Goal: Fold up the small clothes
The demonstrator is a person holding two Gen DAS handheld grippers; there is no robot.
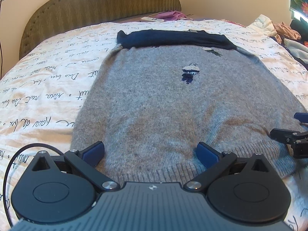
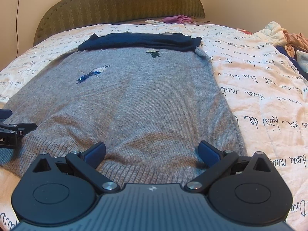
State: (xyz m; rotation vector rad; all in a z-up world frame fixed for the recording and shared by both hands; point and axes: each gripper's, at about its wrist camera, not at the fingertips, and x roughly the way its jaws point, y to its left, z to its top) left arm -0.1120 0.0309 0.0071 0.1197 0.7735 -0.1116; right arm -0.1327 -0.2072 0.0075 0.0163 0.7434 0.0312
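Observation:
A small grey knit sweater (image 1: 163,100) lies flat on the bed, its navy sleeves (image 1: 173,38) folded across the far end. It carries small embroidered figures (image 1: 189,72). My left gripper (image 1: 150,153) is open, its blue pads straddling the ribbed hem at the sweater's near left part. My right gripper (image 2: 152,153) is open over the hem's near right part. The sweater (image 2: 134,100) and its navy band (image 2: 140,41) show in the right wrist view too. Each gripper appears at the edge of the other's view: the right one (image 1: 296,132), the left one (image 2: 13,127).
The bed has a white quilt with black script (image 1: 44,88) (image 2: 265,96). A green padded headboard (image 1: 104,2) stands behind. A pile of other clothes (image 1: 284,30) lies at the far right. A purple garment (image 1: 173,15) and a white remote (image 1: 152,19) lie near the headboard.

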